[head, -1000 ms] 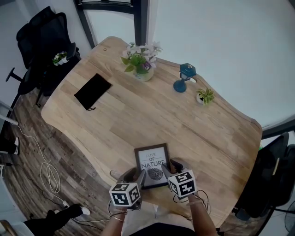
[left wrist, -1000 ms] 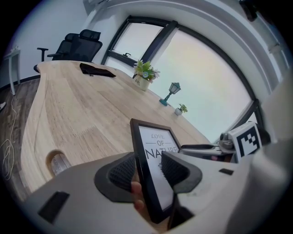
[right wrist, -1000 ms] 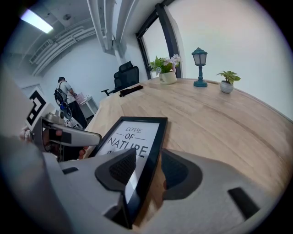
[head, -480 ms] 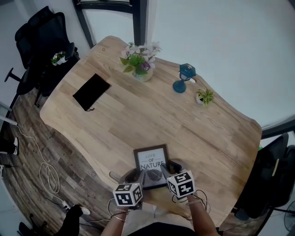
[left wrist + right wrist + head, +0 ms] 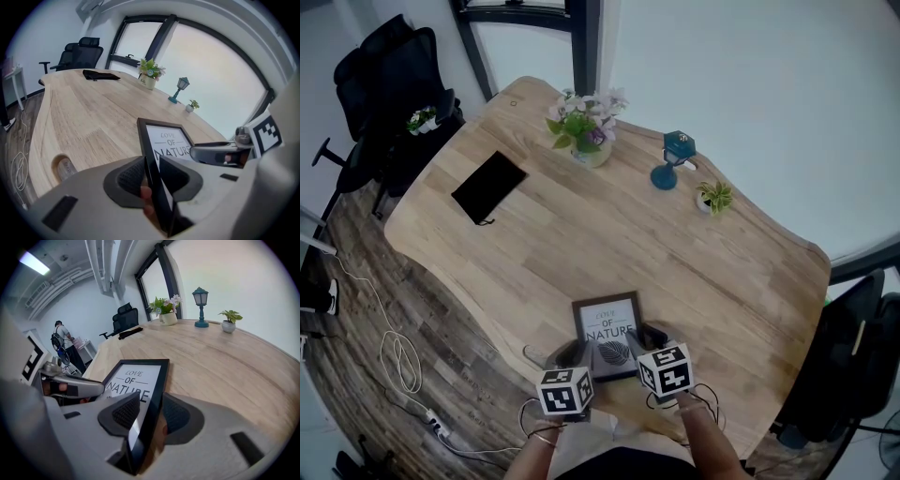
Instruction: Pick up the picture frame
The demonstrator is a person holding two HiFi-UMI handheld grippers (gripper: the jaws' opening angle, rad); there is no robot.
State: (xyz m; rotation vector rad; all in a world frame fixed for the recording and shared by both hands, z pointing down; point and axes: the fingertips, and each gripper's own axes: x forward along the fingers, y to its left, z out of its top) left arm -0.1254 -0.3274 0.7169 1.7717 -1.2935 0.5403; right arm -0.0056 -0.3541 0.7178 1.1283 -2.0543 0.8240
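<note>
A black picture frame (image 5: pixel 607 323) with a "Love of Nature" print lies near the front edge of the wooden table (image 5: pixel 581 234). My left gripper (image 5: pixel 577 354) has the frame's (image 5: pixel 168 140) near left edge between its jaws; they are closing, and both pads sit against the black moulding in the left gripper view (image 5: pixel 152 176). My right gripper (image 5: pixel 649 337) holds the near right edge. In the right gripper view, the frame (image 5: pixel 133 378) runs between its pads, which press on it (image 5: pixel 151 413).
At the table's far side stand a vase of flowers (image 5: pixel 586 127), a blue lantern lamp (image 5: pixel 670 159) and a small potted plant (image 5: pixel 714 197). A black pouch (image 5: pixel 487 186) lies at the left. Office chairs (image 5: pixel 394 84) and a floor cable (image 5: pixel 398 361) are left of the table.
The left gripper has shifted a little right, toward the frame, and its jaws have narrowed around the frame's edge. The right gripper and the frame stay put.
</note>
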